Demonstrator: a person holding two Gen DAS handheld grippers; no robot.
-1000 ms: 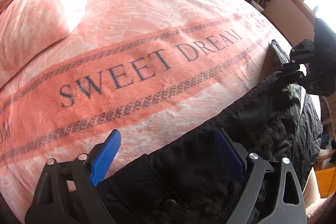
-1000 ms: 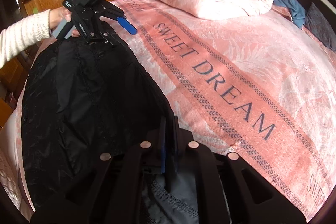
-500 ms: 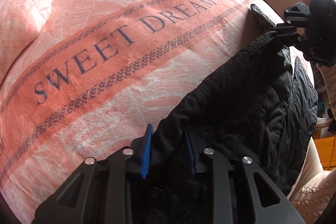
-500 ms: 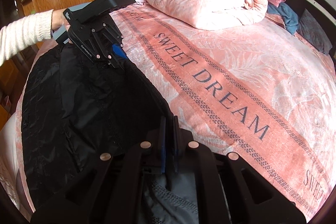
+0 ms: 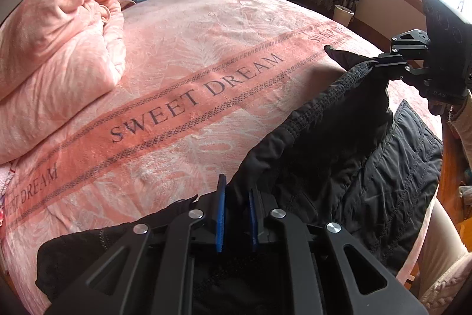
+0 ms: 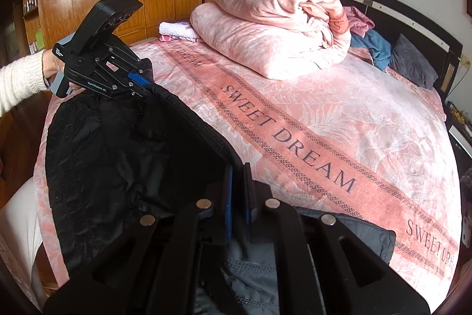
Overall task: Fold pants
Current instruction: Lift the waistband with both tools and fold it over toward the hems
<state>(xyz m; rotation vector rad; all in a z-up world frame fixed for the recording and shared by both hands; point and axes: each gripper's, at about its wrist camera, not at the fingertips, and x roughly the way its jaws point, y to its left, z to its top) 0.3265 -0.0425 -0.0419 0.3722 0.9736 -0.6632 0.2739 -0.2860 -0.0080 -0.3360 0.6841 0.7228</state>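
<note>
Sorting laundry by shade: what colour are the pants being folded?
Black pants, with quilted stitching; clearest in the right wrist view.

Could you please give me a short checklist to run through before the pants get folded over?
1. Left tongs gripping the black pants: ok, the blue pads have just closed on the waistband edge.
2. Right tongs gripping the pants: ok, shut on the other end of the same edge.
3. Edge taut between the two tongs: ok, the ribbed waistband runs in a raised line from one to the other.
4. Landing space on the pink blanket: ok, open beyond the pants; the rolled duvet lies apart from them.
5. Lower layer lying flat: cannot tell, it is hidden under the lifted part.
</note>
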